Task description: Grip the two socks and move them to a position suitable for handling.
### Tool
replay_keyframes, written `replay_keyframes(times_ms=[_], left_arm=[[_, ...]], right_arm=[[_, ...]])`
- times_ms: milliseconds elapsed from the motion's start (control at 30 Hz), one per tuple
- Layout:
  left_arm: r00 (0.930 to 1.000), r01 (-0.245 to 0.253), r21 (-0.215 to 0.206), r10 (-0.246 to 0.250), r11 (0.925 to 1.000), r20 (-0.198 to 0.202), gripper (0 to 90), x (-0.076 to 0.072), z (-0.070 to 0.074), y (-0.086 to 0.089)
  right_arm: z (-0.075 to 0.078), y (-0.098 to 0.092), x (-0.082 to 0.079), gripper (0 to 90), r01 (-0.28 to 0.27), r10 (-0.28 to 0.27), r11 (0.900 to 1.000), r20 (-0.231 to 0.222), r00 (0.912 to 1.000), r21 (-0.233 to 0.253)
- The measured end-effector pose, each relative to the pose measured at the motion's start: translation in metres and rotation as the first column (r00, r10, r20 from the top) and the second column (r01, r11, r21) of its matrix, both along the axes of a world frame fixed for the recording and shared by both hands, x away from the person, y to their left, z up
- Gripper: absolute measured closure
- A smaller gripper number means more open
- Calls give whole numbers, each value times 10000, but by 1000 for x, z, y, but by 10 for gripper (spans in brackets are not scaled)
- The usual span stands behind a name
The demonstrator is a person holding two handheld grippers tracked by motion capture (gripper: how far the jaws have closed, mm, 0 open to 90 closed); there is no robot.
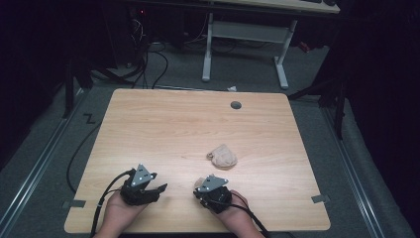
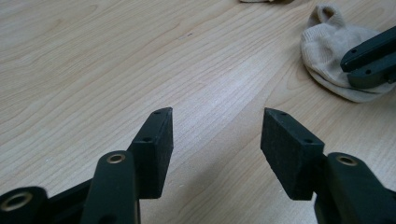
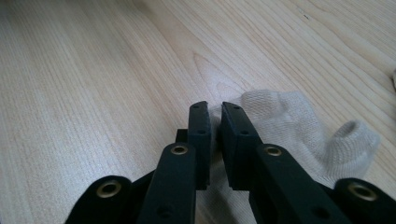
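Sock [image 3: 299, 126] lies pinched between the right hand-held gripper's [image 3: 212, 106] nearly closed jaws, lower-middle desk [image 1: 163, 124]; left hand-held gripper [image 2: 217, 112] gapes wide.

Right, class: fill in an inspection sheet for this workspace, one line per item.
Surface: light wood table, bare apart from a grey round plug near the far edge.
Job's things: bunched sock mid-table; near sock lying flat by the right claw.
Clutter: grey tabs at the table's side edges.
Grippers: left claw open over bare wood; right claw closed on the near sock's edge.
Cables: a black lead trails from each claw; floor cables beyond the table.
Surroundings: white desk frame, grey floor, dark room.
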State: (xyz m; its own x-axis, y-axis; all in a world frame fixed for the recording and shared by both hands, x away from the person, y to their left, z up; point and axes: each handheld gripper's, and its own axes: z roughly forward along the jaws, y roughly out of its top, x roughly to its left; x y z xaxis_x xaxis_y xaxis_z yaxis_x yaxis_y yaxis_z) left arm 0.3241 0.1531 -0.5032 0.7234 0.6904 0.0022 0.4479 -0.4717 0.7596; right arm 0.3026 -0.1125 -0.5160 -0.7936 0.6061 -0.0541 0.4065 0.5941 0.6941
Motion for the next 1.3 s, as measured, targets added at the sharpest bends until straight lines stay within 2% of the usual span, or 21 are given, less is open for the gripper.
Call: replay_keyframes(times_ms=[233, 367, 500, 533, 667, 800, 867, 900, 933, 1033, 1067, 1167, 1200, 1300], left_arm=[[10000, 38, 10, -38, 10000, 4, 444, -1, 0, -2], [9999, 115, 13, -115, 9999, -45, 447, -2, 1, -5], [9998, 185, -112, -186, 9998, -74, 457, -3, 3, -8], [9996, 273, -146, -274, 9995, -73, 459, -5, 4, -13], [9987, 502, -60, -502, 9987, -85, 469, -7, 4, -26], [9975, 677, -137, -680, 9976, -202, 498, -9, 1, -38], [9955, 933, 17, -932, 9956, -195, 533, -11, -1, -53], [9955, 933, 17, -932, 9956, -195, 577, -11, -1, -53], [9936, 1120, 85, -1119, 9937, -135, 635, -13, -2, -64], [9917, 1283, -114, -1284, 9917, -76, 756, -14, -1, -73], [9906, 1362, -409, -1366, 9898, -56, 799, -13, -1, -82], [9883, 1520, -481, -1525, 9872, -64, 853, -12, -3, -91], [9845, 1721, -314, -1730, 9846, -272, 860, -11, -10, -100], [9789, 2018, 191, -2009, 9793, -381, 860, -12, -21, -111]], right_arm=[[4, -3, -1, 849, 53, -55, 9997, 96, 9999, 221], [11, -7, -4, 850, 139, -162, 9980, 364, 9992, 614], [16, -10, -5, 849, 183, -230, 9965, 571, 9981, 813], [19, -14, -6, 849, 241, -317, 9942, 711, 9970, 1047], [24, -20, -9, 849, 397, -529, 9897, 935, 9942, 1376], [27, -27, -12, 846, 454, -629, 9875, 1132, 9916, 1513], [27, -30, -13, 846, 471, -650, 9882, 1207, 9906, 1457], [27, -30, -13, 846, 471, -650, 9882, 1207, 9906, 1457], [27, -33, -14, 846, 570, -758, 9869, 1223, 9896, 1506], [28, -35, -16, 846, 648, -843, 9864, 1267, 9884, 1510], [29, -38, -17, 846, 694, -898, 9858, 1309, 9873, 1530], [29, -40, -19, 846, 772, -985, 9850, 1349, 9860, 1545], [29, -42, -20, 846, 869, -1083, 9839, 1345, 9850, 1559], [29, -46, -21, 846, 964, -1176, 9834, 1354, 9838, 1539]])
